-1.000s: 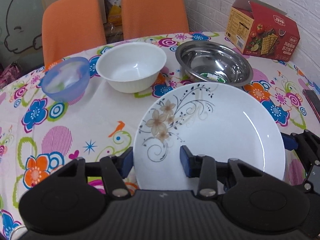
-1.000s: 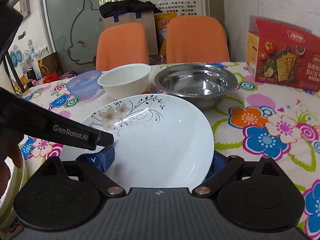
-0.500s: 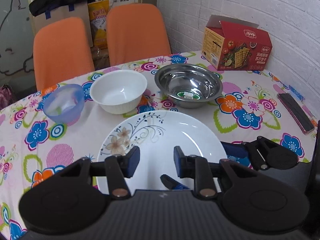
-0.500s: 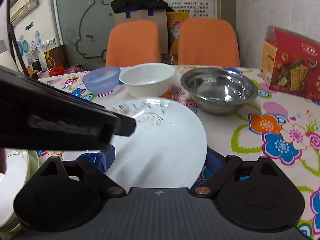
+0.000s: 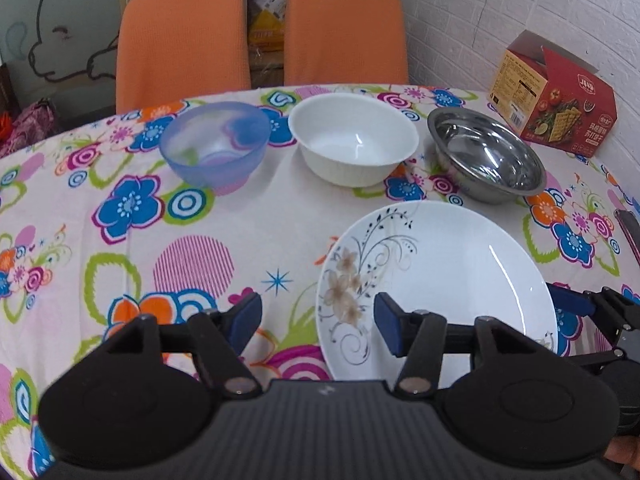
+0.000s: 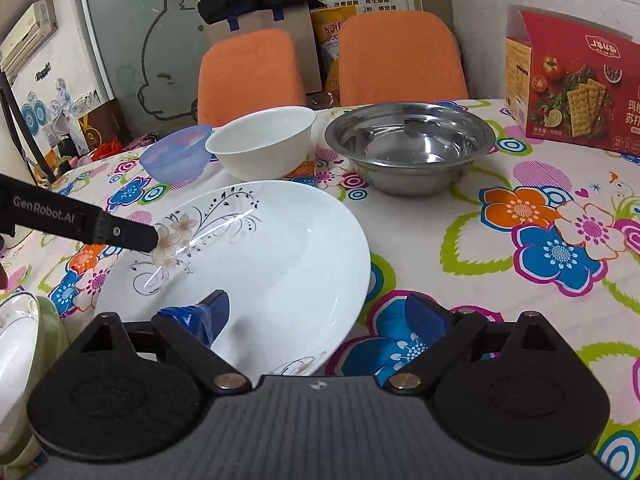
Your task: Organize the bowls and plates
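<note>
A white plate with a flower print [image 5: 452, 280] lies on the flowered tablecloth [image 5: 120, 248]. My left gripper [image 5: 318, 320] is open and straddles the plate's left rim, its right finger over the plate. My right gripper [image 6: 320, 316] is open too, at the same plate [image 6: 260, 264]; its left finger is over the plate and its right finger is outside the rim. Behind the plate stand three bowls in a row: a blue translucent bowl [image 5: 214, 148], a white bowl [image 5: 352, 148] and a steel bowl [image 5: 488, 160].
A red cracker box [image 5: 552, 100] stands at the back right by the brick wall. Two orange chairs [image 5: 180, 36] are behind the table. A dark flat object [image 5: 630, 224] lies at the right edge. A green-rimmed dish [image 6: 20, 340] shows at the lower left of the right wrist view.
My left gripper has come down and to the left, and its jaws have widened. The plate now sits further left in my right gripper, with the right finger outside the rim.
</note>
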`<move>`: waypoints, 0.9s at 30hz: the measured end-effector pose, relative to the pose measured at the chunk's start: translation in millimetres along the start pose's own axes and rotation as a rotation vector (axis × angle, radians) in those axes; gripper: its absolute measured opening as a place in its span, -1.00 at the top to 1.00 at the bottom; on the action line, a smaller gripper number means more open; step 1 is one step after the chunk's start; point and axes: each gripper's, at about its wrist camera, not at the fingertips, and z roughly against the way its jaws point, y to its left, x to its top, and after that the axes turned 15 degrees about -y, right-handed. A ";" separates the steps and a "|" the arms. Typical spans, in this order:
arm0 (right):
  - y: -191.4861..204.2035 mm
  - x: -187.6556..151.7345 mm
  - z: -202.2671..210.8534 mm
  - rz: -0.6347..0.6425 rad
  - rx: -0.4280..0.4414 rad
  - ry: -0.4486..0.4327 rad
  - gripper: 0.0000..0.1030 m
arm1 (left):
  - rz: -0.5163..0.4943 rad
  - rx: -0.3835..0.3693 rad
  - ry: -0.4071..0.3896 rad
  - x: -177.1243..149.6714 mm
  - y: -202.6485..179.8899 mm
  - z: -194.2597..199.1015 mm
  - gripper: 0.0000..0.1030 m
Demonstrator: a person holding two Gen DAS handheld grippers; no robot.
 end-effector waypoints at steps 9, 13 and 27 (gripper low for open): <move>16.7 -7.0 -1.7 0.099 -0.004 -0.006 -0.65 | -0.005 -0.036 0.038 -15.6 -14.8 -13.9 0.09; 14.2 -9.9 1.3 0.097 0.002 -0.033 -0.65 | -0.004 -0.016 0.023 -15.9 -17.6 -13.1 0.09; 20.6 -11.6 0.2 0.097 -0.030 -0.036 -0.68 | -0.006 0.007 0.007 -20.0 -18.5 -17.7 -0.53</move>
